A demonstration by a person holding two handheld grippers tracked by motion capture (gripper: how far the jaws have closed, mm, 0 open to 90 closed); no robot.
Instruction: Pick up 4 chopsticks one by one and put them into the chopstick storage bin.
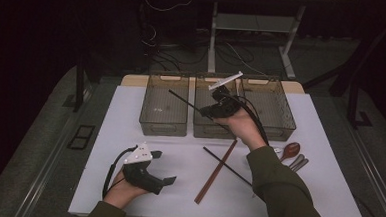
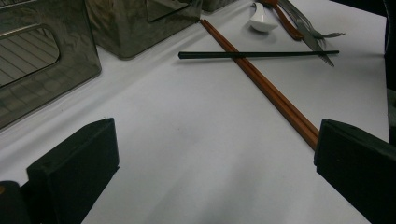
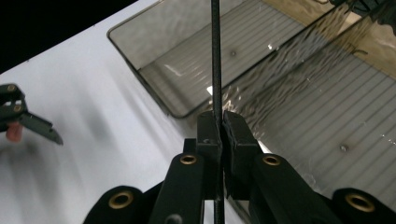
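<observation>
Clearly the right tool (image 1: 212, 111) is clenched on a black chopstick (image 1: 186, 100), held in the air over the middle bin (image 1: 215, 132), upper centre of the high view, with the stick's long end reaching left over the gap toward the left bin (image 1: 163, 129). To my eye the grip is the risk: the right gripper view shows the jaws pinching the thin stick (image 3: 215, 56) at one narrow spot, so it could swivel or slip out, and the overhanging end could knock a bin wall on the way down and land on the bench (image 1: 130, 115) instead. The left tool (image 1: 163, 168) rests low at the lower left, jaws wide apart and holding nothing, well clear. Lower centre, a second black stick (image 1: 226, 165) lies across a brown pair (image 1: 217, 171), so lifting either may drag the other. A spoon (image 1: 290, 150) and metal cutlery (image 1: 299, 163) sit at the right, out of the way.
</observation>
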